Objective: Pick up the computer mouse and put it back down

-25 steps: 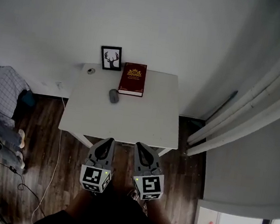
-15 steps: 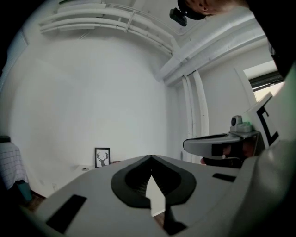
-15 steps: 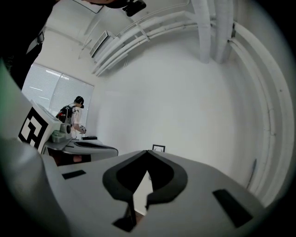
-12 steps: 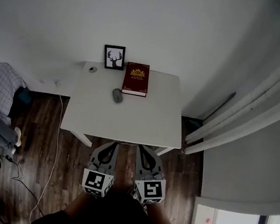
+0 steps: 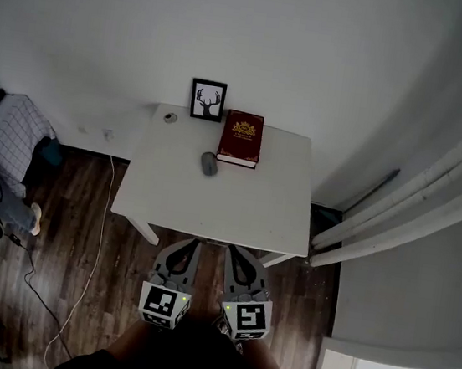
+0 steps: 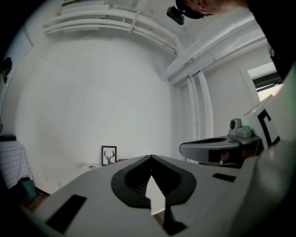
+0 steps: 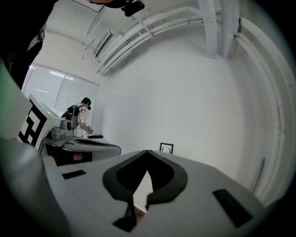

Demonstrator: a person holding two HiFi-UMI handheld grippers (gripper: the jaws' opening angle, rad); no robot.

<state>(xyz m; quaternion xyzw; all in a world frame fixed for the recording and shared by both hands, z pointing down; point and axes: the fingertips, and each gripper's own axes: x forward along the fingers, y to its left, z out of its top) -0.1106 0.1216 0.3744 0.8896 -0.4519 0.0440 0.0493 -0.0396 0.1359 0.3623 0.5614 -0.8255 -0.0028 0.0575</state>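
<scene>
A grey computer mouse [image 5: 209, 164] lies on the white table [image 5: 211, 210], just left of a red book [image 5: 241, 139]. My left gripper [image 5: 193, 244] and right gripper [image 5: 231, 250] hang side by side in front of the table's near edge, over the wooden floor. Both point toward the table, both are shut and hold nothing. In the left gripper view the left gripper [image 6: 151, 157] has its jaws meeting at the tip. The right gripper view shows the right gripper [image 7: 147, 152] closed the same way. The mouse is hidden in both gripper views.
A framed deer picture [image 5: 207, 100] leans on the wall at the table's back edge, with a small round object [image 5: 171, 117] at the back left corner. A white cable [image 5: 100, 230] trails over the floor on the left. White pipes [image 5: 395, 218] run along the right wall.
The table and its objects sit lower and further right in the head view than a second ago. Both grippers have drifted slightly lower in the frame, still shut and side by side.
</scene>
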